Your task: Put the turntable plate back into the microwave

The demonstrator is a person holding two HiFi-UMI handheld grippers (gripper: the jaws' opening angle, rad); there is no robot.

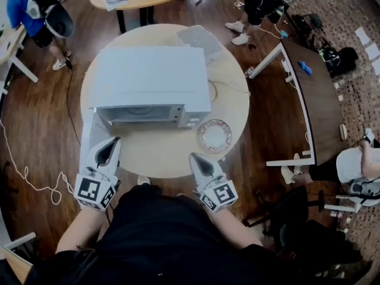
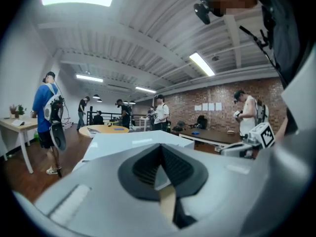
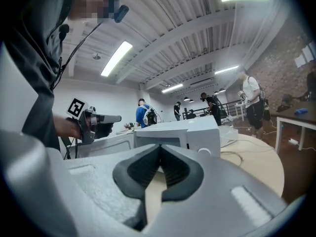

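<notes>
tongs: left gripper [image 1: 113, 142] and right gripper [image 1: 195, 158] both closed, empty.
plate [image 1: 215, 135]: on table [image 1: 160, 156], just right of microwave [image 1: 148, 76].
risk: shut jaws may shove plate; thin rim could slip, drop.

No word, brand or number can be read anywhere. The marker cube [image 1: 94, 190] on the left gripper [image 1: 111, 142] and its twin on the right gripper [image 1: 196, 158] bear only black-and-white square patterns. The sheets [image 2: 211, 106] on the brick wall [image 2: 187, 107] are too small to read.
</notes>
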